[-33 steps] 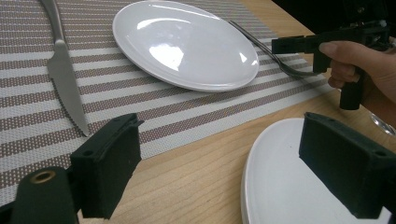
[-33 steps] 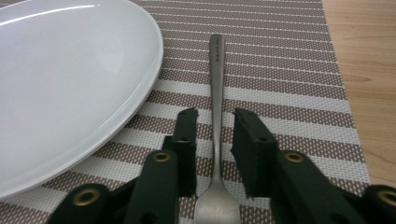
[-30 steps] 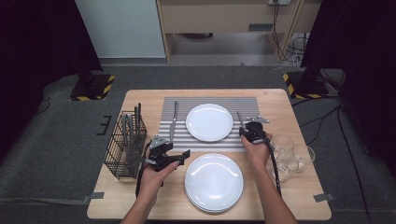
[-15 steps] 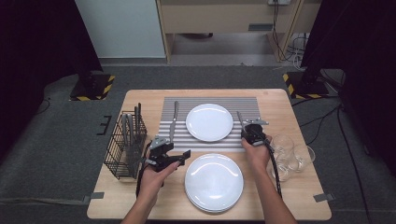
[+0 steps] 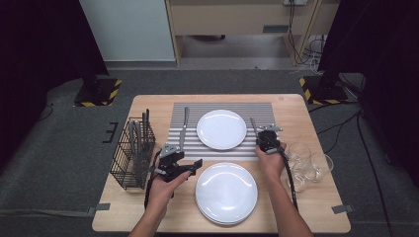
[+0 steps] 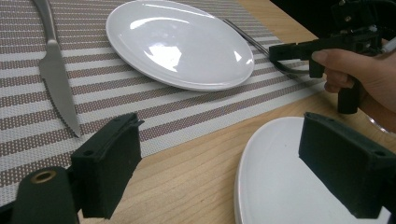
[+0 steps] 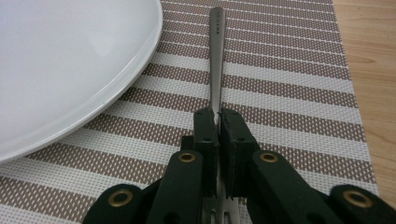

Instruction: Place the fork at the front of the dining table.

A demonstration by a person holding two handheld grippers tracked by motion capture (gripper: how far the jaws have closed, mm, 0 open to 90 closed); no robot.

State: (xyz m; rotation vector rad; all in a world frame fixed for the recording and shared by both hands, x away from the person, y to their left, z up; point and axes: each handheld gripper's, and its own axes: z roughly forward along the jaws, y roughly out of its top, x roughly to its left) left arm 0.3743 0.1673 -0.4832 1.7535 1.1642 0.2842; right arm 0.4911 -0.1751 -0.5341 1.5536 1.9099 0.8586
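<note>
- The right gripper [image 7: 218, 122] was clamped on a fork [image 7: 215, 56], its jaws pressed together on the handle just above the tines, which showed between the jaw arms at the near edge of the right gripper view.
- The fork lay flat on the striped placemat [image 7: 289, 93], just right of the far white plate [image 7: 60, 60], its handle pointing away toward the far side of the table.
- In the high view the right gripper [image 5: 267, 139] sat at the placemat's right near corner, with two clear glasses [image 5: 309, 163] close by on its right.
- The left gripper [image 6: 219, 163] hung with its jaws wide apart and holding nothing, above the bare wood between the placemat and the near white plate [image 6: 280, 186].
- A knife [image 6: 56, 70] rested on the placemat left of the far plate.
- A black wire cutlery basket [image 5: 132, 153] stood at the left edge of the wooden table [image 5: 316, 207].
</note>
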